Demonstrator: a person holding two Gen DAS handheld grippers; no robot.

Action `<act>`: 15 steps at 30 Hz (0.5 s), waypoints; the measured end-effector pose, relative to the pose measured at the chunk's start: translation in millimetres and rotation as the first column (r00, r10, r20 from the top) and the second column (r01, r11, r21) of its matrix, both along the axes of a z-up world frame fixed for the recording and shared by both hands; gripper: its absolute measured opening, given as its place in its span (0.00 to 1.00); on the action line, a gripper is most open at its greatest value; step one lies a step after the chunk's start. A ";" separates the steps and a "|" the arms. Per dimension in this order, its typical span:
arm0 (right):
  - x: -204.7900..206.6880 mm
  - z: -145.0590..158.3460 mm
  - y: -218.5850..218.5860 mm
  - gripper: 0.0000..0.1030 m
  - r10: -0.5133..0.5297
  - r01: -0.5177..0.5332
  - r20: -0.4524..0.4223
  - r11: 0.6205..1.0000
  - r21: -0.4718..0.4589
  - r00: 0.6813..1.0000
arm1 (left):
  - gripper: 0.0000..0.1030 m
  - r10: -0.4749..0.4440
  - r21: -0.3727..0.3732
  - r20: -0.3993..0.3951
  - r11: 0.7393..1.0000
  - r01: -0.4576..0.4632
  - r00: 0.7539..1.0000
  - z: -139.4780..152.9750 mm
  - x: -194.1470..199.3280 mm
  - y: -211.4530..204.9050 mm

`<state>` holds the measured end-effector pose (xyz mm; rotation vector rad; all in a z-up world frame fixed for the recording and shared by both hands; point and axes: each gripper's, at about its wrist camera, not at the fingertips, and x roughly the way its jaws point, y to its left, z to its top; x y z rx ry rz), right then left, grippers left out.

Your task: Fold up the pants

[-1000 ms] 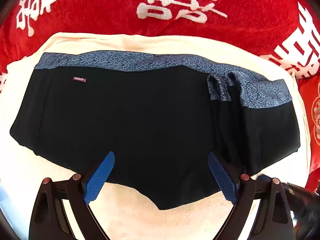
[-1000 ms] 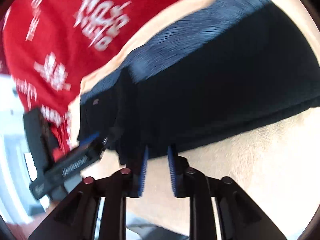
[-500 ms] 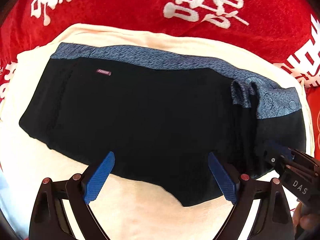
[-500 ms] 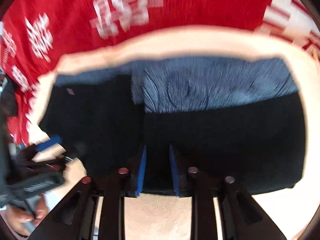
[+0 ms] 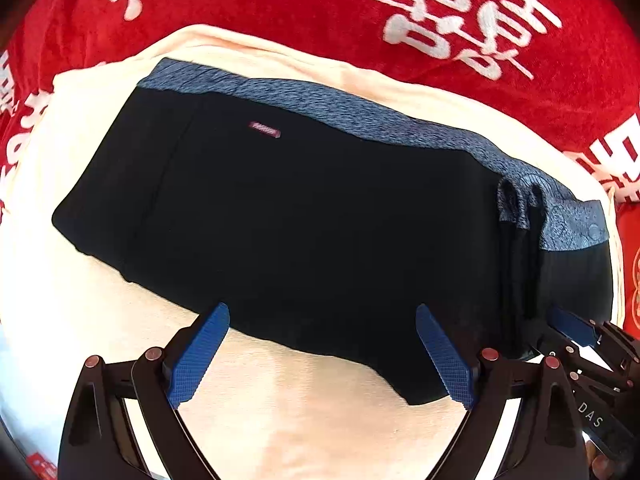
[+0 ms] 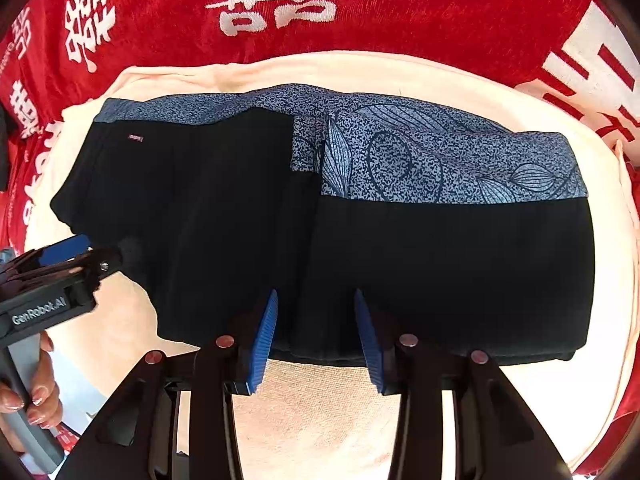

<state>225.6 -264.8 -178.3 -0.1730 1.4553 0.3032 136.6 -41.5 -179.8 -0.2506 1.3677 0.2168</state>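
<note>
Black pants (image 5: 320, 220) with a blue patterned waistband (image 6: 440, 160) lie folded on a cream towel (image 5: 320, 420). Their right part is doubled over the rest, and a small pink label (image 5: 264, 130) shows near the waistband. My left gripper (image 5: 322, 320) hangs open and wide over the pants' near edge, holding nothing. My right gripper (image 6: 315, 300) points down over the near edge of the doubled part. Its jaws are opening, and black cloth shows in the gap with the pads off it. Each gripper shows in the other's view: the right gripper (image 5: 572, 326), the left gripper (image 6: 64, 248).
A red blanket (image 5: 320, 12) with white characters lies under the towel and fills the far side. A hand (image 6: 36, 396) holds the left gripper's handle at the lower left of the right wrist view. Bare towel (image 6: 320, 420) lies in front of the pants.
The right wrist view has swung from tilted to square with the pants, and its jaws have widened. The left gripper has drifted left, and the right gripper has come into its view.
</note>
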 end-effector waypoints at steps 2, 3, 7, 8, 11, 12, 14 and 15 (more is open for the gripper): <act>-0.7 -0.4 3.6 0.47 -0.003 0.003 -0.001 1.000 -0.011 1.000 | 0.92 0.010 -0.010 0.004 1.000 -0.010 1.000 -0.7 -1.9 5.2; -1.5 -0.4 5.7 0.49 -0.001 0.001 -0.005 1.000 -0.018 1.000 | 0.92 0.018 -0.019 0.010 1.000 -0.017 1.000 -0.7 -3.7 8.7; -6.2 -1.2 19.9 0.54 0.048 -0.048 -0.007 0.998 -0.052 0.999 | 0.92 0.040 -0.051 0.031 0.998 -0.038 0.999 -0.9 -8.4 18.9; -7.6 -1.0 22.3 0.54 0.059 -0.059 -0.006 0.996 -0.063 0.998 | 0.92 0.045 -0.058 0.036 0.997 -0.043 0.998 -0.8 -9.4 21.4; -8.4 -0.1 26.4 0.55 0.073 -0.074 -0.015 0.994 -0.079 0.997 | 0.92 0.067 -0.072 0.052 0.995 -0.063 0.996 -0.3 -12.2 28.6; -8.1 0.1 27.9 0.56 0.073 -0.074 -0.019 0.994 -0.080 0.997 | 0.92 0.075 -0.077 0.055 0.995 -0.071 0.996 -0.2 -13.6 31.4; -7.1 1.3 29.7 0.57 0.071 -0.073 -0.028 0.994 -0.081 0.997 | 0.92 0.097 -0.098 0.054 0.991 -0.091 0.994 -1.5 -14.8 38.1; -6.1 1.3 31.8 0.58 0.071 -0.074 -0.031 0.994 -0.082 0.997 | 0.92 0.118 -0.120 0.055 0.987 -0.111 0.991 -1.3 -17.6 43.0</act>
